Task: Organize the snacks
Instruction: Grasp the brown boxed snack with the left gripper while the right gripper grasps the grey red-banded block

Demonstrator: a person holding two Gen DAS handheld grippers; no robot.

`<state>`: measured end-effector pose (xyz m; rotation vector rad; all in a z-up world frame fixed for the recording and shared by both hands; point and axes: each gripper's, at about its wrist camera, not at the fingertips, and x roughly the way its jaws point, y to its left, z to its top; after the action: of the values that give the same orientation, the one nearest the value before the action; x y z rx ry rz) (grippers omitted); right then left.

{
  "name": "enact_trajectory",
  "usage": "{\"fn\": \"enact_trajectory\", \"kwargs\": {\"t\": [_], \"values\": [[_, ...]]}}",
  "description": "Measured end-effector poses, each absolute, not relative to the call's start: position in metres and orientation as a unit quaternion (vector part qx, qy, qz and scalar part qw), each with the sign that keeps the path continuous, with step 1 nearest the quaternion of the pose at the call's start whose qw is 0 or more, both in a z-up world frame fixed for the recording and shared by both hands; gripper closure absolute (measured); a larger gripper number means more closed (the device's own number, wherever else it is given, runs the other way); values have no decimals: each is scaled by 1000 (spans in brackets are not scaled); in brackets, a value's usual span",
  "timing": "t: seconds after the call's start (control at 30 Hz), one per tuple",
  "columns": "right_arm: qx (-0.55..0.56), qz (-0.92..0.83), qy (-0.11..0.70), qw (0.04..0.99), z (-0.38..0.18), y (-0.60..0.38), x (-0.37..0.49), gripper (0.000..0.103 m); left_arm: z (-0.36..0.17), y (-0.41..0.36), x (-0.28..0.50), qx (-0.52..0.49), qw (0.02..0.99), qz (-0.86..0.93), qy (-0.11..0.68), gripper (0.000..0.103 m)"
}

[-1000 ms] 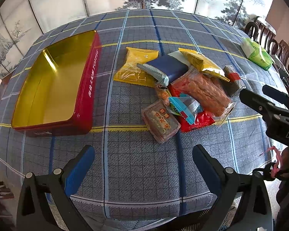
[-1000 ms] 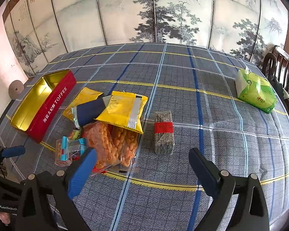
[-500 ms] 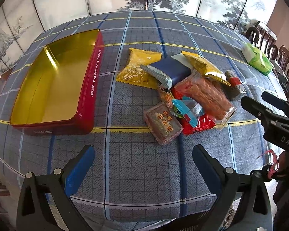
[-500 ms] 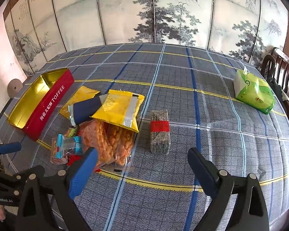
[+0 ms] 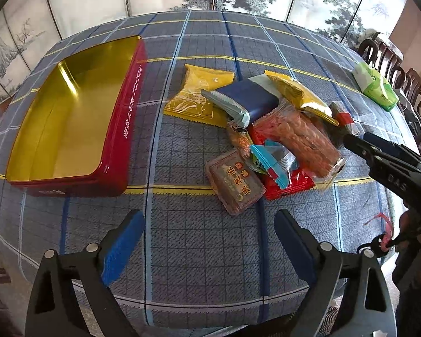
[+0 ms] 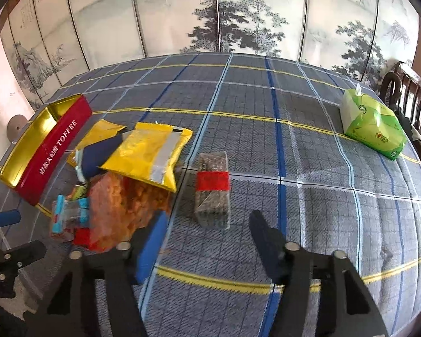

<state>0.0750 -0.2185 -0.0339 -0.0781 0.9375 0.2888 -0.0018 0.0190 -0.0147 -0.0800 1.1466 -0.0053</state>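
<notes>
An open red toffee tin point(image 5: 120, 129) with a gold inside sits empty at the left; it also shows in the right wrist view point(image 6: 50, 151). A pile of snack packets lies right of it: a flat yellow packet point(image 5: 199, 98), a navy packet point(image 5: 247, 101), an orange twist bag point(image 5: 303, 137), a brown clear-wrapped cake point(image 5: 235, 182). A dark bar with a red band point(image 6: 212, 191) lies apart, just ahead of my right gripper point(image 6: 207, 244). My left gripper point(image 5: 207, 241) is open and empty, short of the pile. My right gripper is open and empty.
A green tissue pack point(image 6: 373, 123) lies at the far right of the plaid tablecloth point(image 6: 266, 112). Dark wooden chairs point(image 6: 407, 90) stand behind it. A painted folding screen point(image 6: 210, 14) runs along the back. The table's near edge lies just under both grippers.
My right gripper has moved forward and down toward the banded bar, and its fingers have narrowed somewhat. My left gripper has barely moved.
</notes>
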Motion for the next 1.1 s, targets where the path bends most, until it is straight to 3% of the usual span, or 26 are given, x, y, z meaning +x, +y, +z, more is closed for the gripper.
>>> {"fn": "enact_trajectory", "kwargs": {"t": [0.1,0.6,0.83,1.1], "values": [[-42,137,453,880,-40,-218,83,46,-18,17,1,-38,836,-5,548,17],[-43,156,451,877,-52,-208,107,75,-27,13,13,-49,833,-6,551,20],[-27,162,450,878,-52,-215,102,75,-27,8,18,-50,837,2,544,28],[-6,167,453,876,-52,-222,96,75,-31,6,25,-48,835,4,549,30]]}}
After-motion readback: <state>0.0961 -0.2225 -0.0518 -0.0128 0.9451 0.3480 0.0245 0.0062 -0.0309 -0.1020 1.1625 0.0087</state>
